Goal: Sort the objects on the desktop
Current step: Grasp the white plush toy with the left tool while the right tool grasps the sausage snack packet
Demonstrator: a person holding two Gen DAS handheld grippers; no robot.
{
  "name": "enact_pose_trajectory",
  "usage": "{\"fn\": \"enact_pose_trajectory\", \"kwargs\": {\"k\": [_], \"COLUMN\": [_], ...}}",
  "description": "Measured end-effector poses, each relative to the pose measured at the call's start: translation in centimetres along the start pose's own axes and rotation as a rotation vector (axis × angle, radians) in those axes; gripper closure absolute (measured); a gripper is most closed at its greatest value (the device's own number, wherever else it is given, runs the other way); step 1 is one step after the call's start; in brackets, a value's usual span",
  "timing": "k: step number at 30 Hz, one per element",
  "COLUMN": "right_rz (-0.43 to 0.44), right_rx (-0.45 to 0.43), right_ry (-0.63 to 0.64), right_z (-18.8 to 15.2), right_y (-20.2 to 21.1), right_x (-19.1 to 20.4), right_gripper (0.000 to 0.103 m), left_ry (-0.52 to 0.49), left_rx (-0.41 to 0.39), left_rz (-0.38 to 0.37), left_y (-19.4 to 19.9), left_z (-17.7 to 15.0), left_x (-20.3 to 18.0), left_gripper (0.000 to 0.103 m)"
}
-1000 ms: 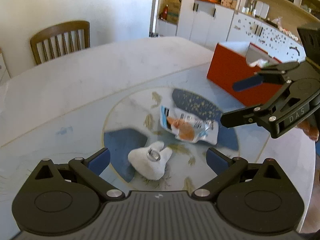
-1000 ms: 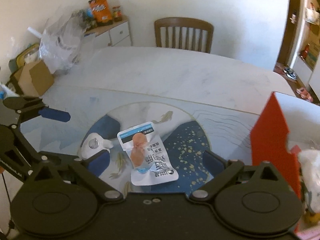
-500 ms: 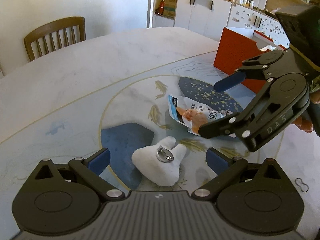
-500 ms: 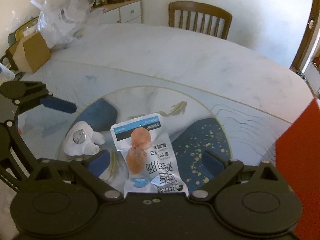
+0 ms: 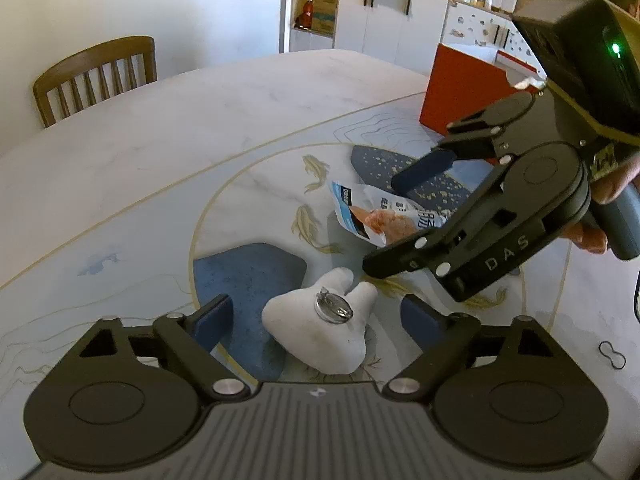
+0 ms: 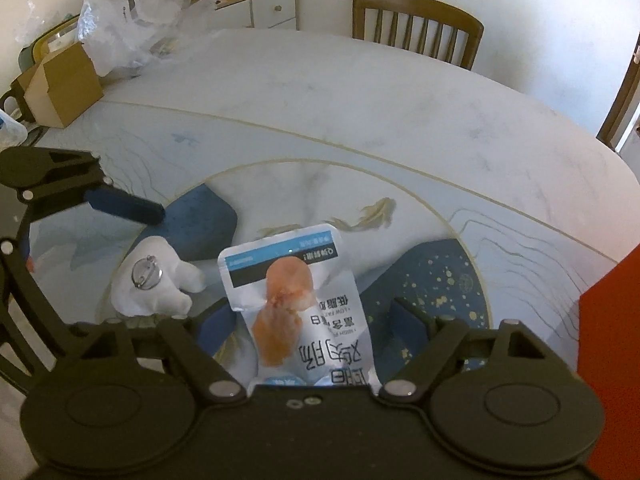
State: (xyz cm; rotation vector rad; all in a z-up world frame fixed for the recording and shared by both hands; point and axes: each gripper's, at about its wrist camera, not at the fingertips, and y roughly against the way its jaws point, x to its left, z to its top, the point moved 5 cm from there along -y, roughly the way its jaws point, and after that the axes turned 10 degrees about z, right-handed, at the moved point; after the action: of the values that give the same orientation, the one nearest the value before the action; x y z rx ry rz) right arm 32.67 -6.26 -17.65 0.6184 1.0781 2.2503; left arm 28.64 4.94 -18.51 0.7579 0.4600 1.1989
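A white plush brooch with a round metal pin back (image 5: 320,332) lies on the table between the open fingers of my left gripper (image 5: 316,320); it also shows in the right wrist view (image 6: 154,286). A snack packet with a chicken picture (image 6: 298,304) lies flat between the open fingers of my right gripper (image 6: 312,322); in the left wrist view the packet (image 5: 376,216) is partly hidden by the right gripper (image 5: 400,224). Neither gripper holds anything.
A red box (image 5: 464,88) stands at the table's far right, its wall also at the right edge (image 6: 612,360). A black hair tie (image 5: 612,354) lies on the table. A cardboard box (image 6: 60,84), plastic bags and wooden chairs (image 6: 416,28) surround the table.
Both grippers have moved down and closer: the right one now straddles the snack packet, the left one straddles the white brooch. Both stay open.
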Motion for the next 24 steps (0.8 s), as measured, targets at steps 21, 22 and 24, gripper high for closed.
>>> {"fn": "enact_pose_trajectory", "kwargs": {"k": [21, 22, 24], "right_rz": [-0.046, -0.051, -0.061], "right_rx": [-0.010, -0.010, -0.007], "right_ry": [-0.003, -0.002, -0.003], "right_z": [0.85, 0.86, 0.71], "right_y": [0.04, 0.15, 0.32], "right_x": [0.54, 0.59, 0.61], "right_gripper": [0.040, 0.041, 0.042], "left_ry": [-0.030, -0.025, -0.012], "left_rx": [-0.009, -0.007, -0.002], "left_rz": [0.026, 0.027, 0.020], "left_y": [0.62, 0.65, 0.75], "left_z": [0.10, 0.15, 0.18], "left_x": [-0.26, -0.24, -0.23], "left_gripper": [0.052, 0.053, 0.054]}}
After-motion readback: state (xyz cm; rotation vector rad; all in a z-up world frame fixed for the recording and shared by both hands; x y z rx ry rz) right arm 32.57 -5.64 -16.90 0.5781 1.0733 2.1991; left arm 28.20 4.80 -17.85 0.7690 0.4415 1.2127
